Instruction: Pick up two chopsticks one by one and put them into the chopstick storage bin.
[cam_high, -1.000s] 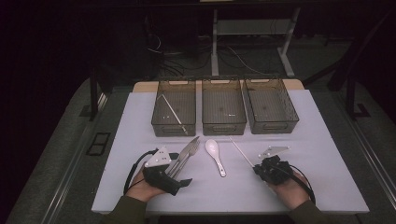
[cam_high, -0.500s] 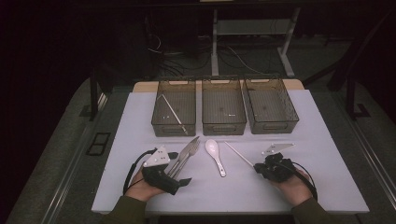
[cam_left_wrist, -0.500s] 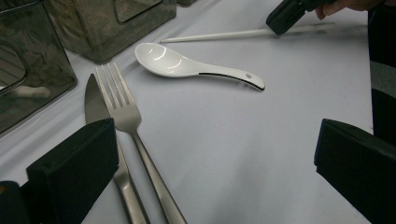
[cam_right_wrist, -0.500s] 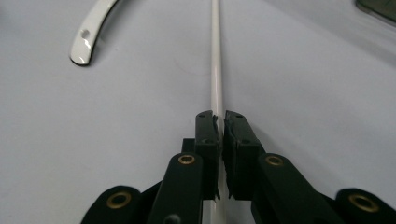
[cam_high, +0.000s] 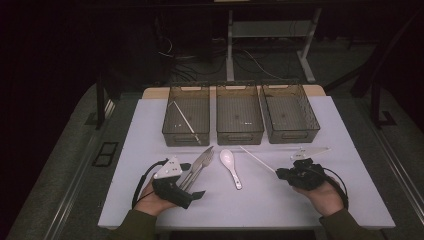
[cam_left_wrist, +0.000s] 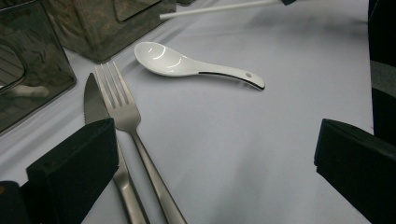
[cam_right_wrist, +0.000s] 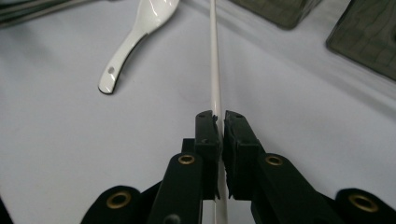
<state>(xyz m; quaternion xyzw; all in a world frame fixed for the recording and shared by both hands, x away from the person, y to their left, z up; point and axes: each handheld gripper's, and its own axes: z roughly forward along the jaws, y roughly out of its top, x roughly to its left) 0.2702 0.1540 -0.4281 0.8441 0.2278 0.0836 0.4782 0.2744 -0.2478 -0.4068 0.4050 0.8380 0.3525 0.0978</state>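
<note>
White chopstick (cam_right_wrist: 214, 70). Glossy white spoon (cam_left_wrist: 187, 65), thin black edge along the handle. Silver fork (cam_left_wrist: 126, 116) and silver knife (cam_left_wrist: 95, 105), blade edge serrated. Three smoky grey see-through bins (cam_high: 240, 112). White table cover (cam_high: 280, 200). Black right gripper (cam_right_wrist: 219, 122) with brass-coloured rivets; black left gripper (cam_high: 192, 187) carrying a pale grey plate.

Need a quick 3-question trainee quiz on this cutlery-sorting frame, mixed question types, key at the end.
1. True or false: the right gripper is shut on the white chopstick.
2. Multiple choice: which of the three bins already has a chopstick in it? A) left bin B) middle bin C) right bin
3. Fill in: in the high view, the white spoon lies between the chopstick and the ____, which lies beside the knife in front of the open left gripper.

Key: 1 true; 2 A; 3 fork.
</note>
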